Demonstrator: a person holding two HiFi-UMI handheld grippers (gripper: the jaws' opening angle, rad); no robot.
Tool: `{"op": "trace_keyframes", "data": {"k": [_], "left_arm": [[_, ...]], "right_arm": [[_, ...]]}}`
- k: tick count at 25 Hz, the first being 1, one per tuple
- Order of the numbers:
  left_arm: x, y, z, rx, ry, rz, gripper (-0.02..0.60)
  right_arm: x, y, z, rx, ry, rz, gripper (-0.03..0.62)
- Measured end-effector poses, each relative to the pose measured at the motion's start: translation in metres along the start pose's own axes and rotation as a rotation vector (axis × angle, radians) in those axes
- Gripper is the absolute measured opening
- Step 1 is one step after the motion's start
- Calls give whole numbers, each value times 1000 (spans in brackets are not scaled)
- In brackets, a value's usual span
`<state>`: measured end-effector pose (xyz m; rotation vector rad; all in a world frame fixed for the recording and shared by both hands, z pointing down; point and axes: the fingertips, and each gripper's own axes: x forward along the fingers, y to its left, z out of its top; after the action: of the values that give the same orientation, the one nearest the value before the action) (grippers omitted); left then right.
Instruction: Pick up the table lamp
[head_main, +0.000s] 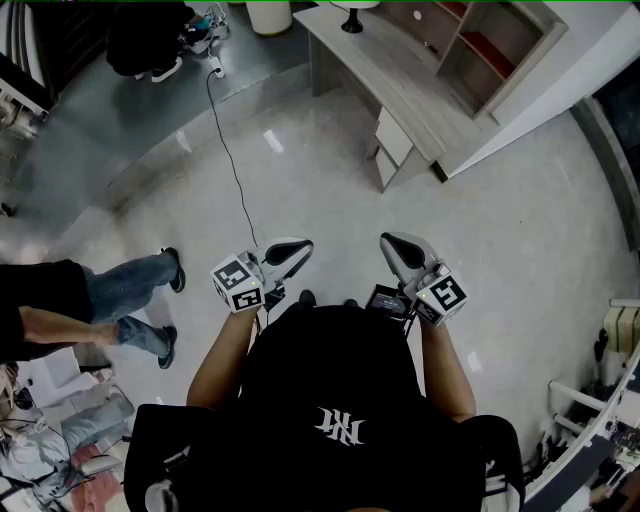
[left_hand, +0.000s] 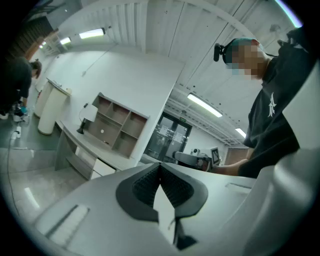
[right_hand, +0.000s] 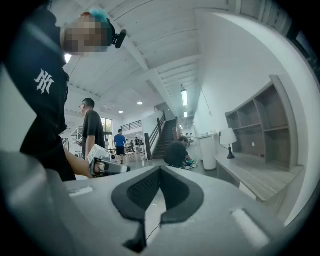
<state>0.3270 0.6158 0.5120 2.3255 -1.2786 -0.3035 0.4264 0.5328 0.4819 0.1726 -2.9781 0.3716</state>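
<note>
Left gripper (head_main: 292, 250) and right gripper (head_main: 397, 247) are held over the floor (head_main: 300, 170), jaws closed and empty. They are well apart from the lamp (head_main: 352, 20), which stands upright on the counter (head_main: 395, 85) beside the shelf (head_main: 490, 50). The step in hand is the approach: walk close, open the jaws, and probably close them low on the stem. The head view crops the shade. The right gripper view shows the lamp (right_hand: 229, 138) whole.

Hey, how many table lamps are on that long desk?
1. A white-shaded table lamp with a black base stands at the far end of the pale wooden desk, beside the open shelf unit. None seems hidden.
</note>
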Motion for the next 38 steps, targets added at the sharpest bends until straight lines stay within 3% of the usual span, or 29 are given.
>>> {"op": "trace_keyframes", "data": {"k": [3, 5, 10, 17, 32, 38], "left_arm": [[-20, 36, 37, 10, -107, 55, 2], [-32, 48, 45, 18, -122, 70, 2], [-46, 47, 37, 62, -58, 69, 2], [-43, 41, 25, 75, -28, 23, 2], [-50, 48, 30, 145, -7, -20, 2], [-51, 81, 20, 202, 4, 99, 2]], "right_arm": [[18, -5, 9, -54, -33, 10, 2], [24, -8, 5, -78, -38, 8, 2], [33, 2, 1, -77, -17, 4, 2], [39, 15, 0, -104, -41, 30, 2], [55, 20, -14, -110, -27, -127, 2], [65, 15, -19, -108, 12, -172, 2]]}}
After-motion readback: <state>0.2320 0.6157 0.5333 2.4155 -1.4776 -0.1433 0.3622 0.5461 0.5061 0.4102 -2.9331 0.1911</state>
